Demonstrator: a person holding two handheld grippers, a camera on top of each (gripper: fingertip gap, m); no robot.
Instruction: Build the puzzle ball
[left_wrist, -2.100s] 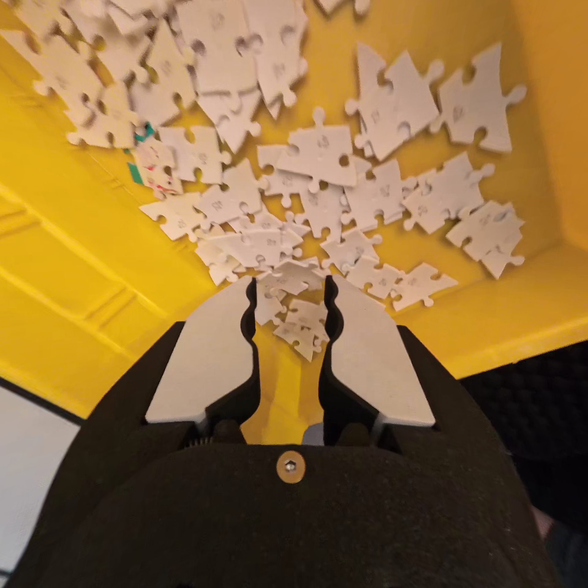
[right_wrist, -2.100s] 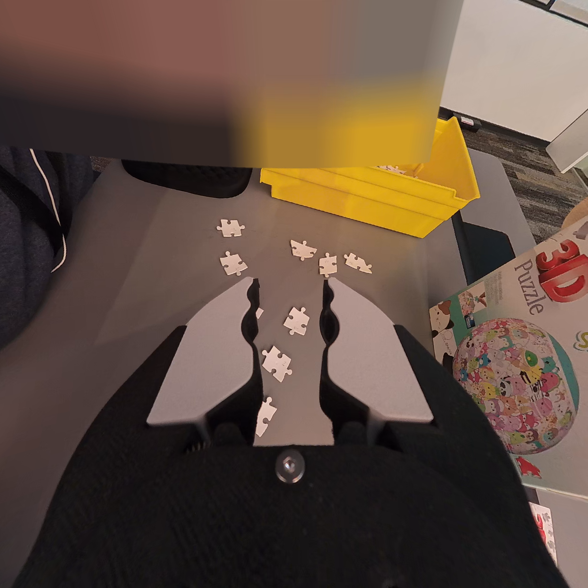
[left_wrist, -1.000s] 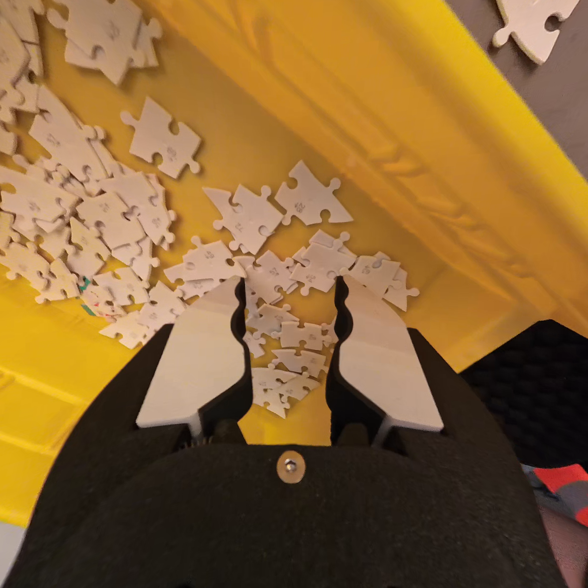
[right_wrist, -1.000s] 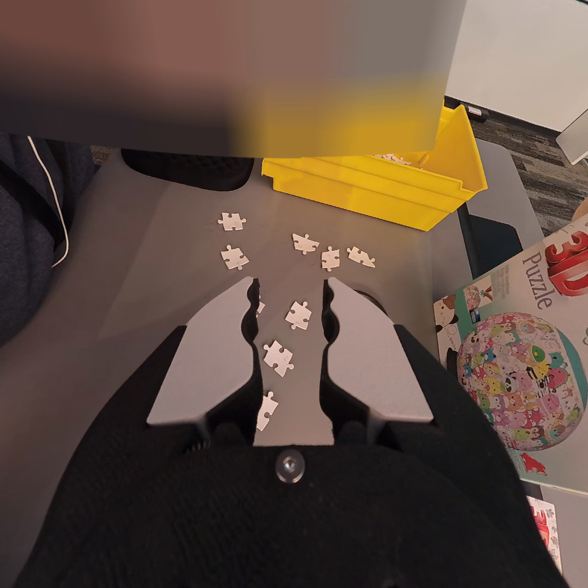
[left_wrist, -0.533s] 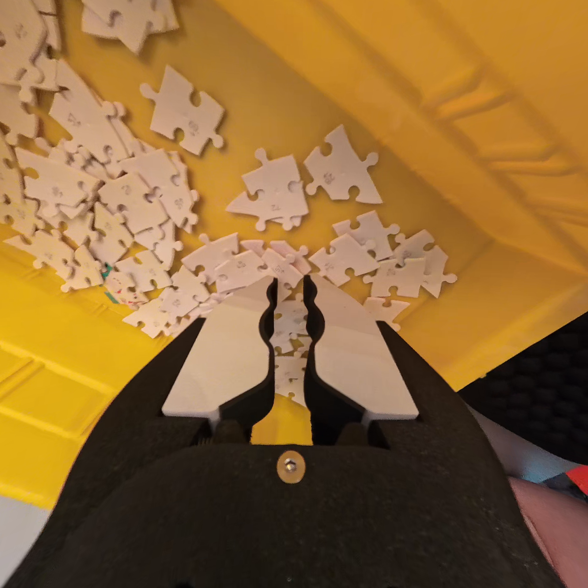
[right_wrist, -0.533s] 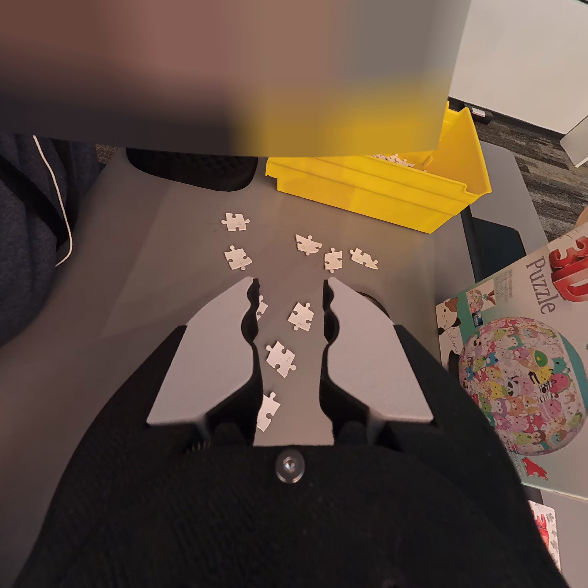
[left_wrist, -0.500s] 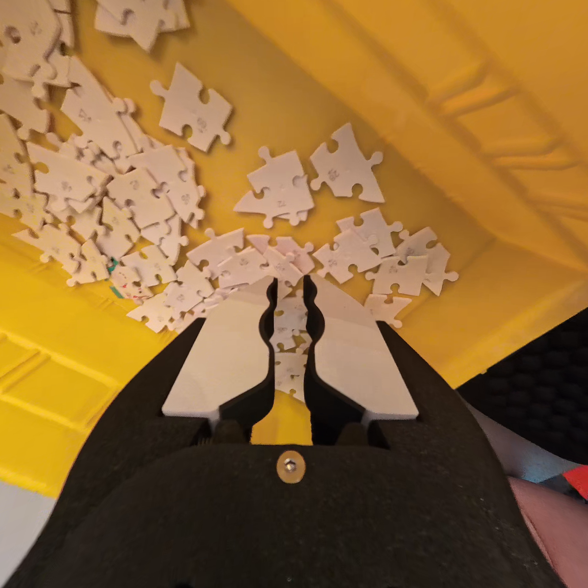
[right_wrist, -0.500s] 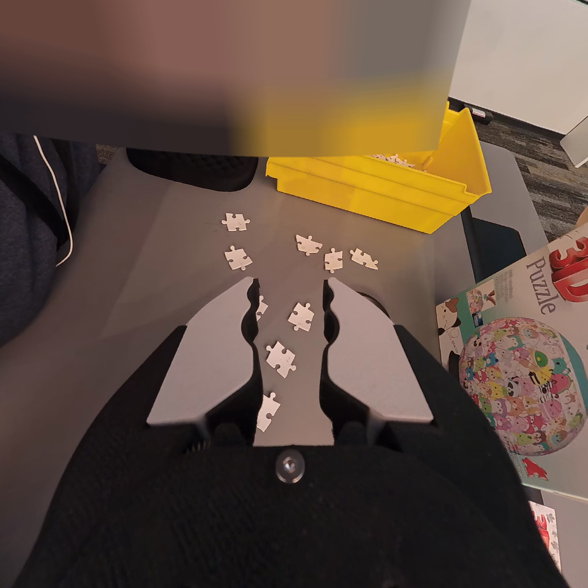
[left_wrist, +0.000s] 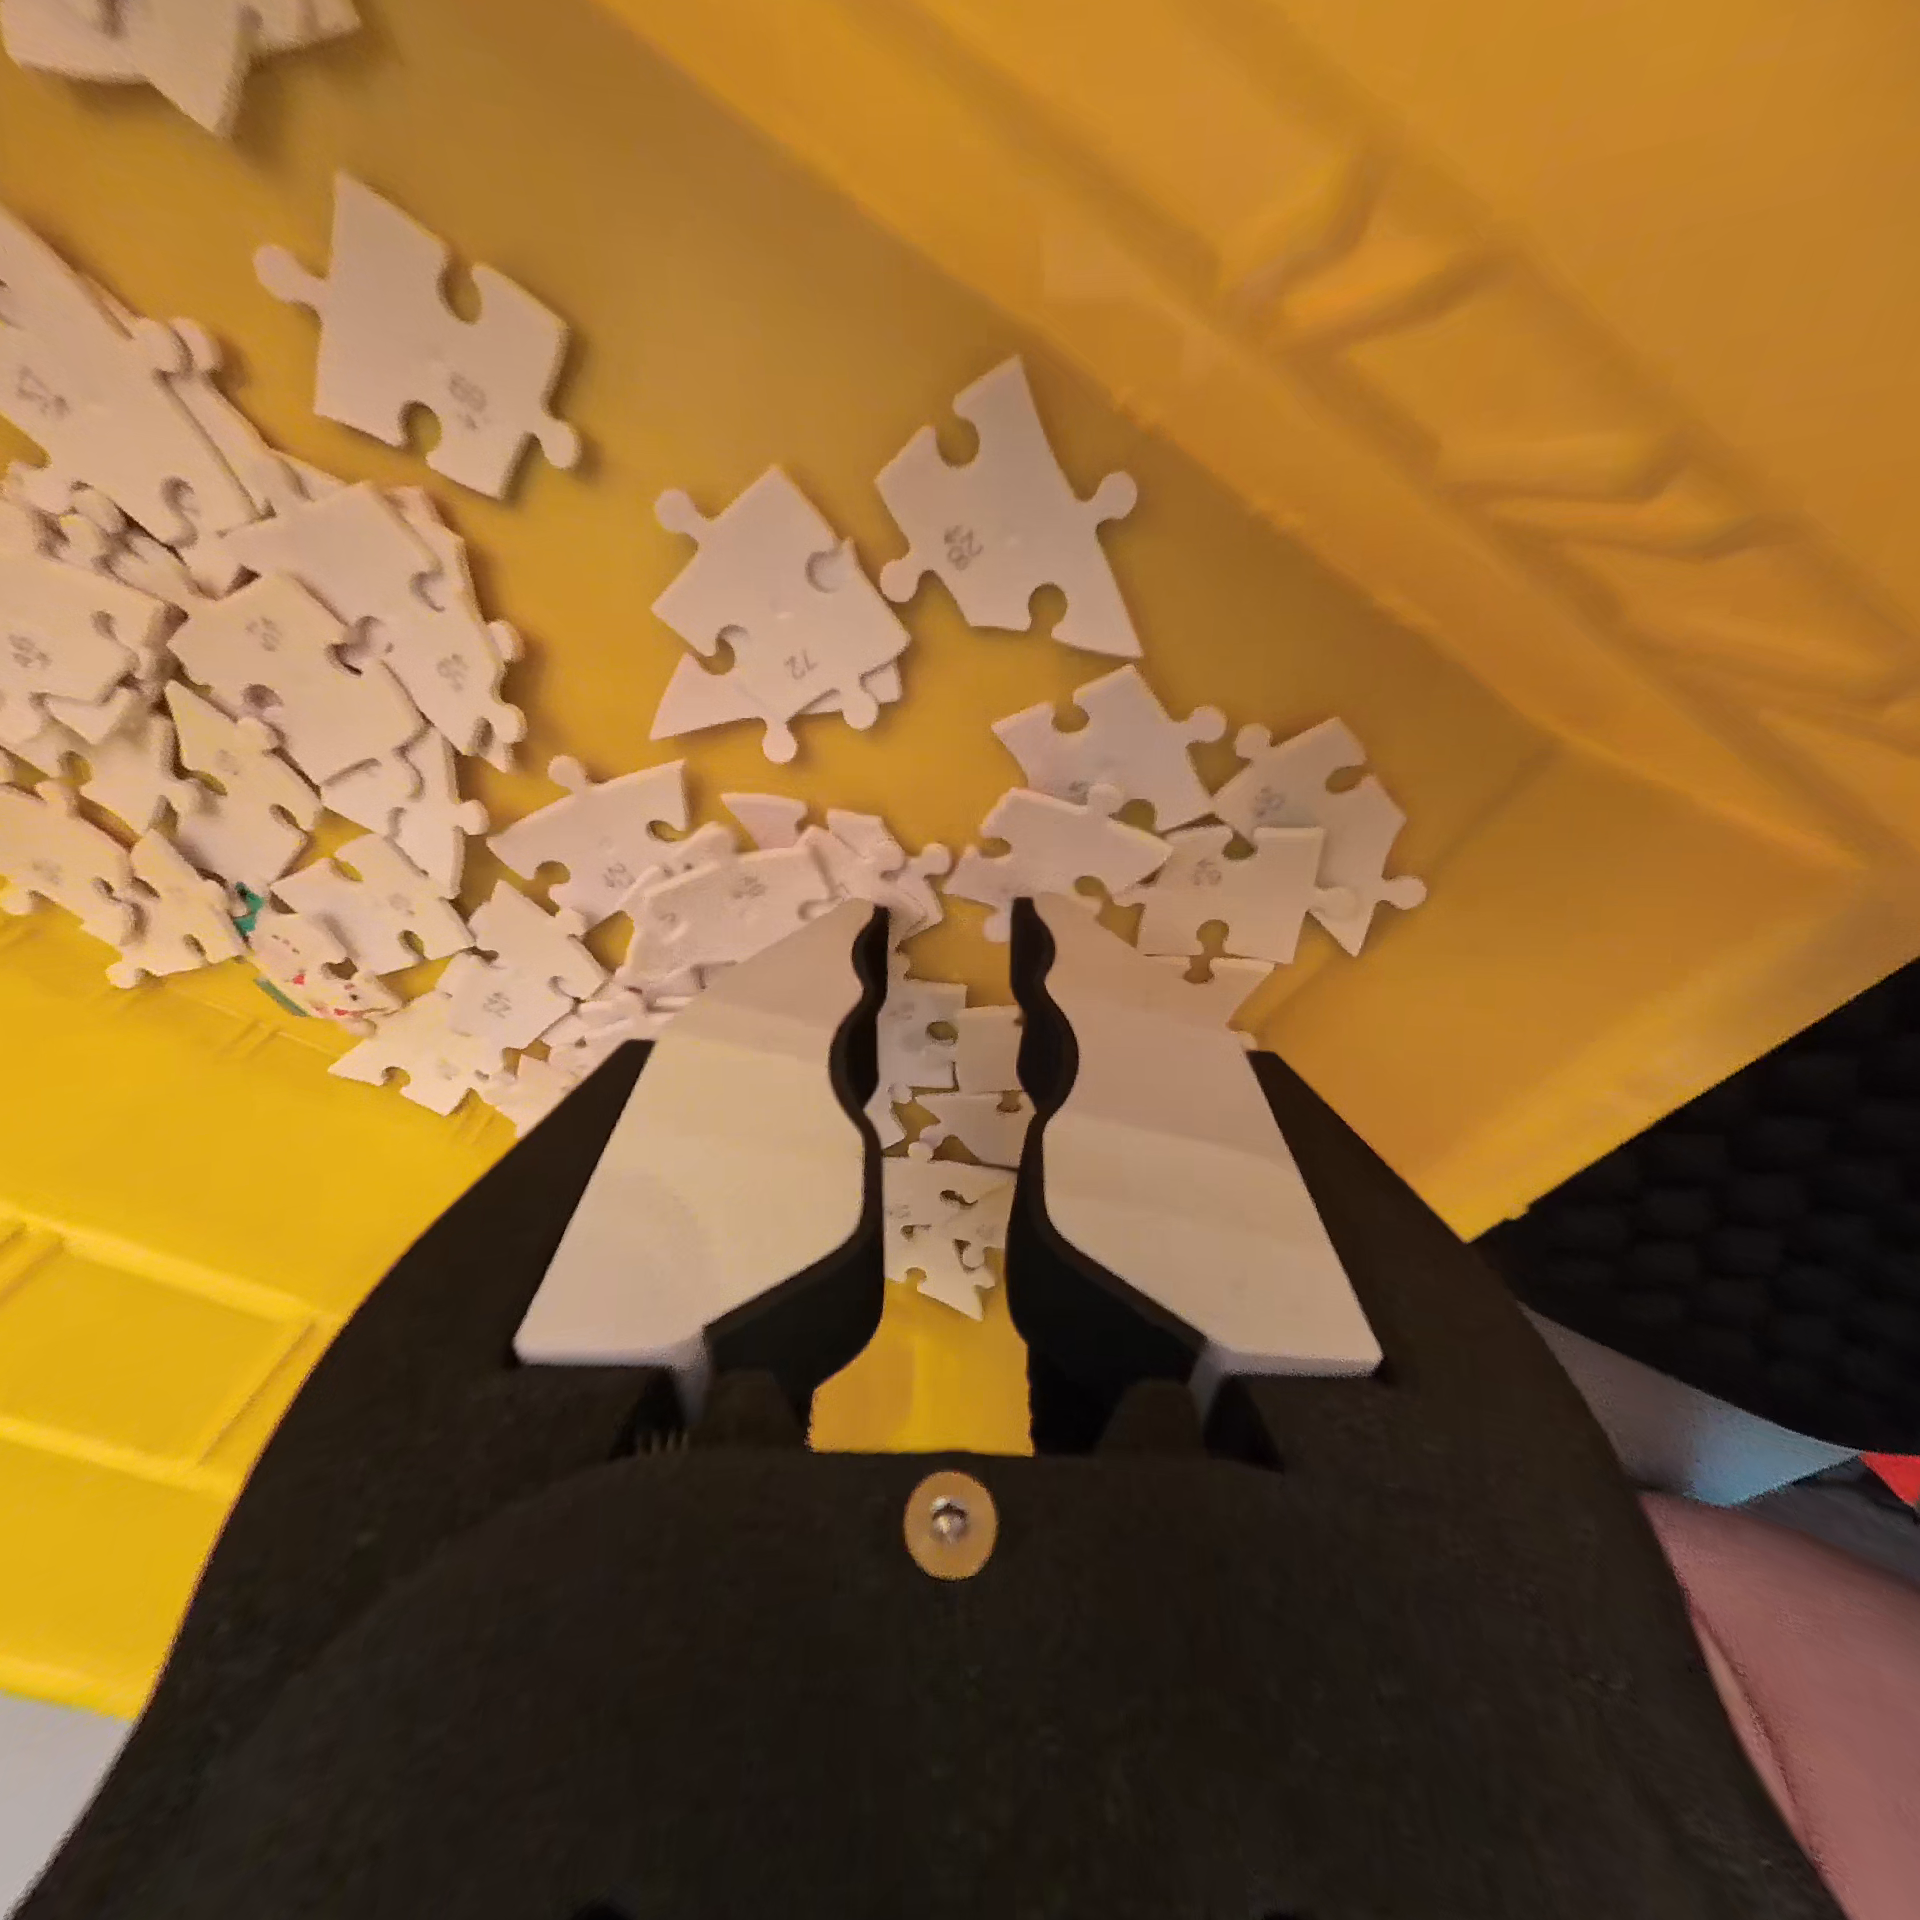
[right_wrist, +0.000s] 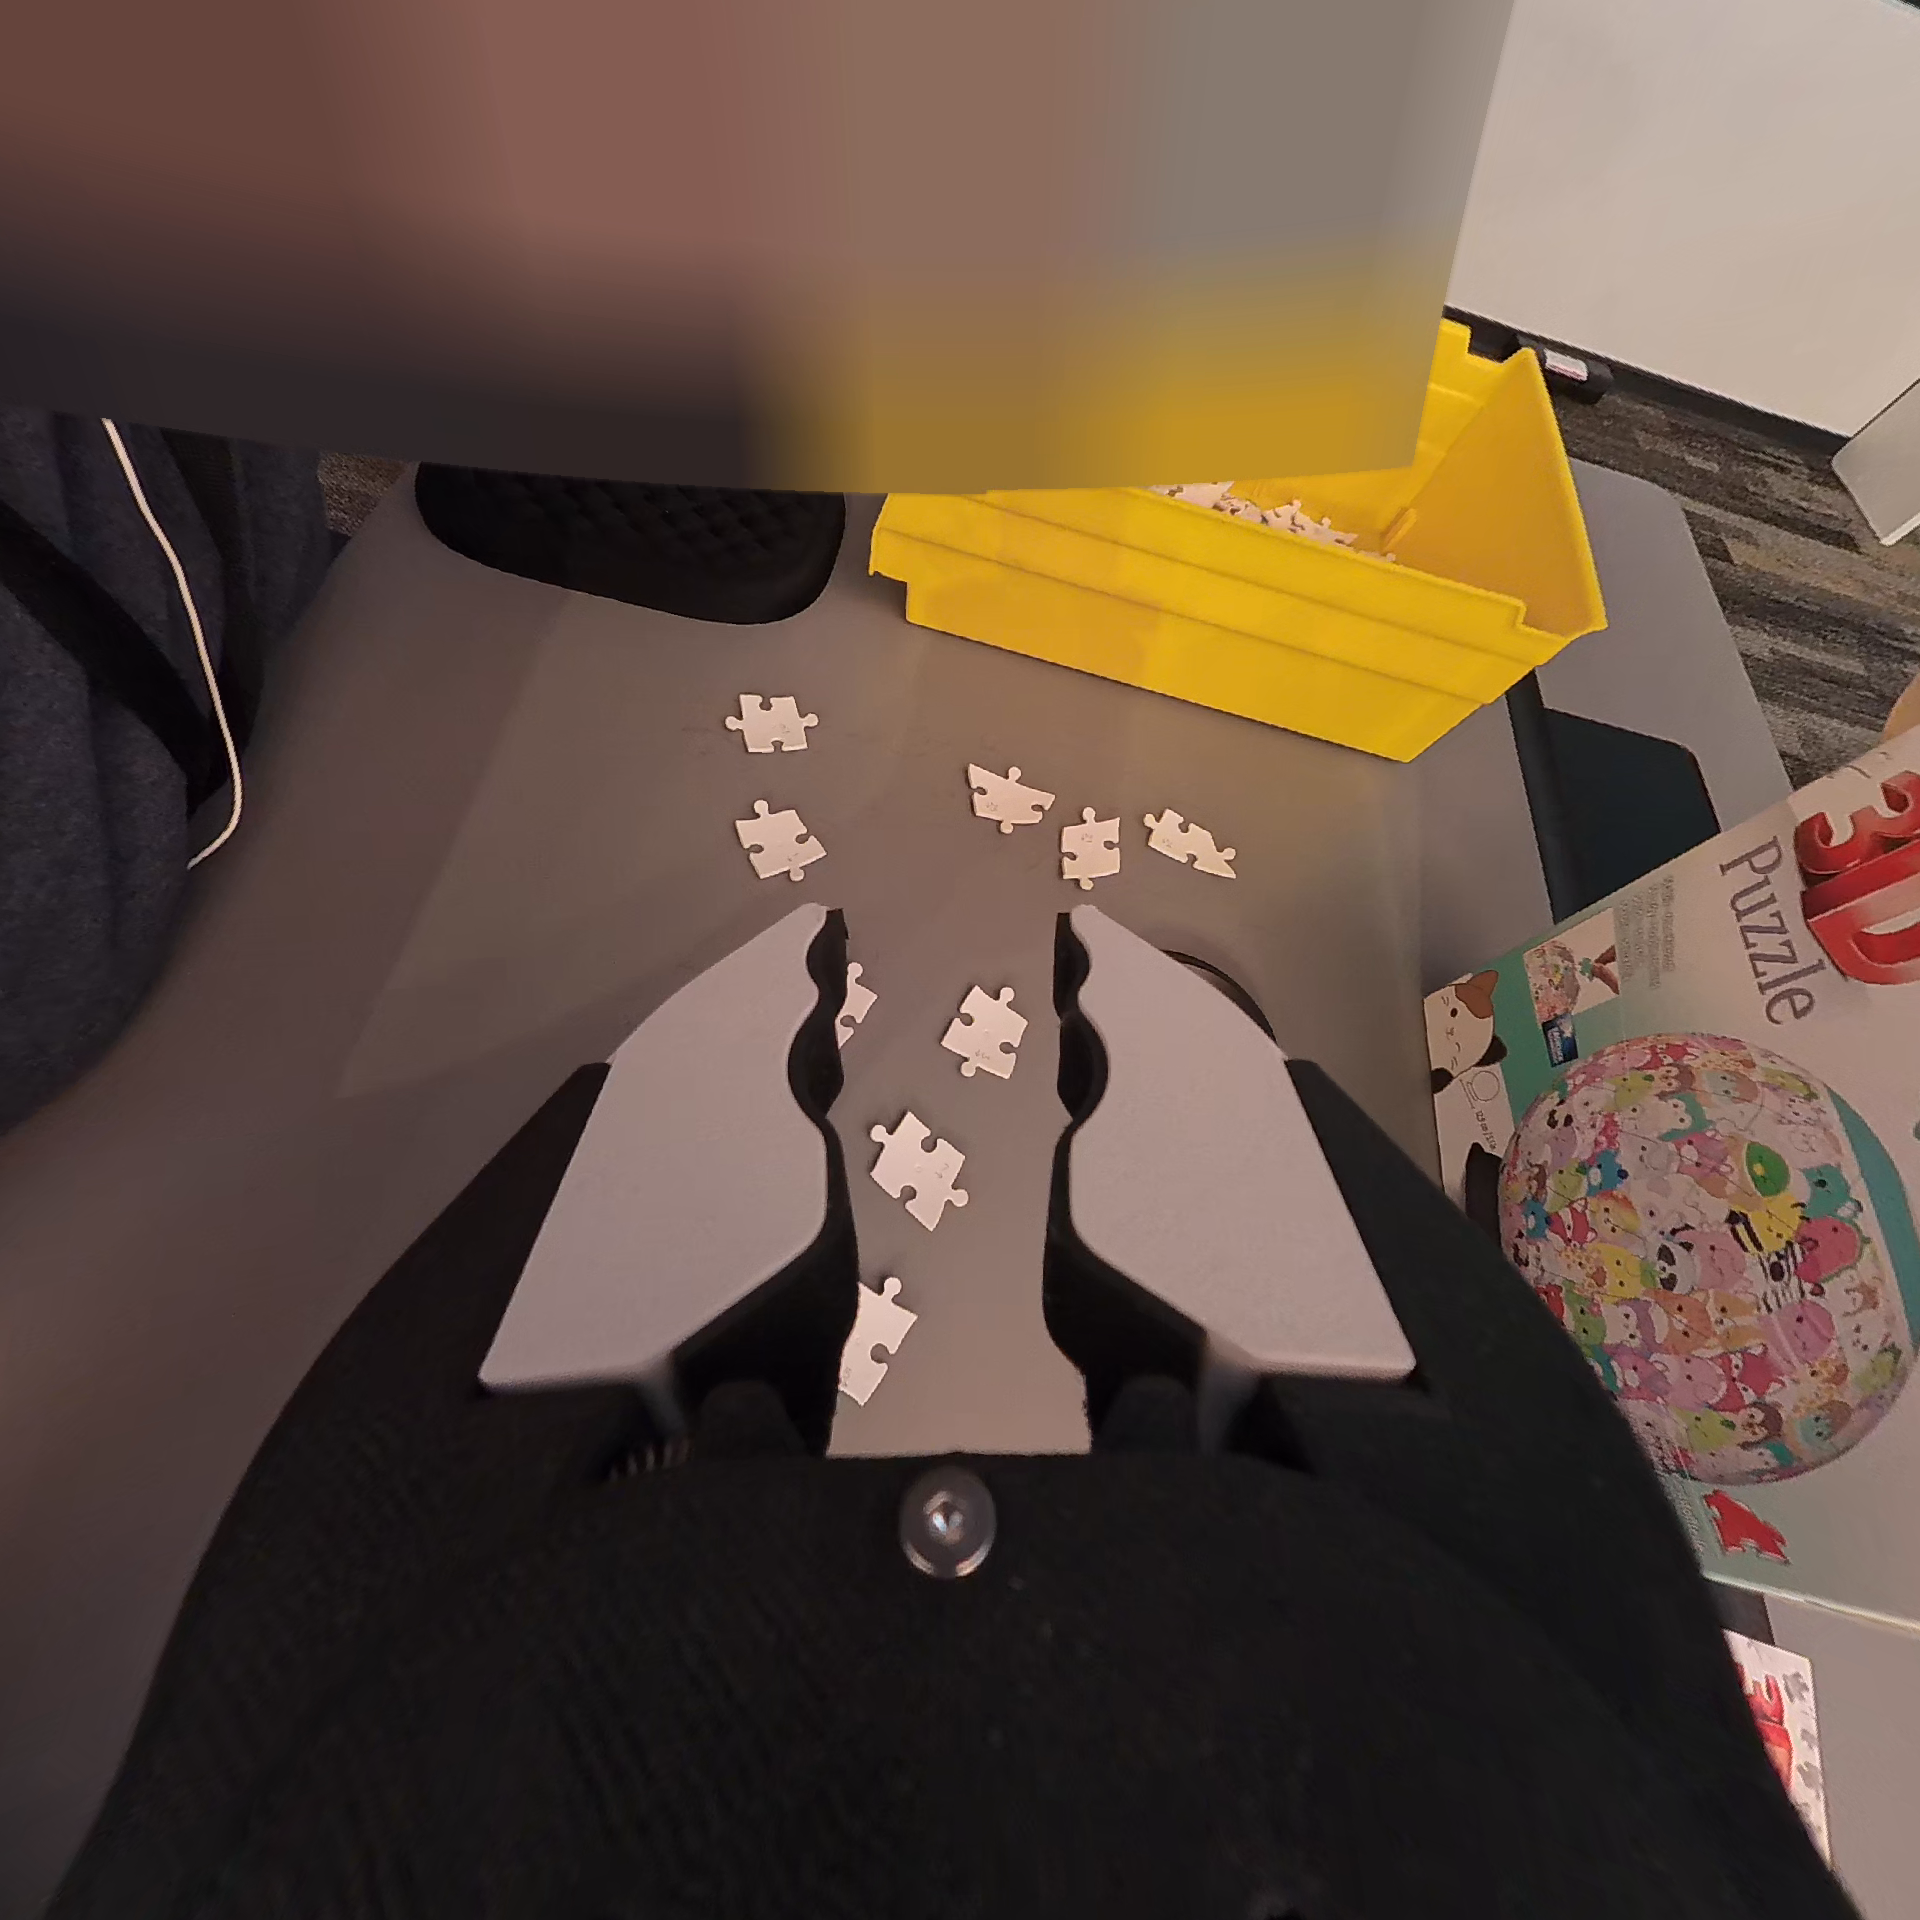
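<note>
Reaching down into the yellow plastic bin (left_wrist: 1351, 312), the left gripper (left_wrist: 948, 914) has its jaws parted only a little, their tips right at a heap of thin white jigsaw pieces (left_wrist: 790, 883) lying blank side up, with nothing pinched between them that I can make out. More pieces sit loose farther along the bin floor, among them one lone four-lobed white piece (left_wrist: 436, 353) well apart from the pile.

Out on the grey tabletop (right_wrist: 520, 935), the right gripper (right_wrist: 948, 920) hovers with its jaws wide and empty above about ten scattered white pieces (right_wrist: 985, 1031), none joined yet. To its right lies the printed puzzle box with the colourful ball picture (right_wrist: 1683, 1226).

These pieces look light, stiff and slick, and they lie nearly flat, so pinching one from above would likely just skate off it. I would guess the surest hold is across the two edges of a piece propped up on its neighbours, or on a lobe that overhangs. Overlapped ones may lift together, so a single piece lying clear seems the safer pick.
</note>
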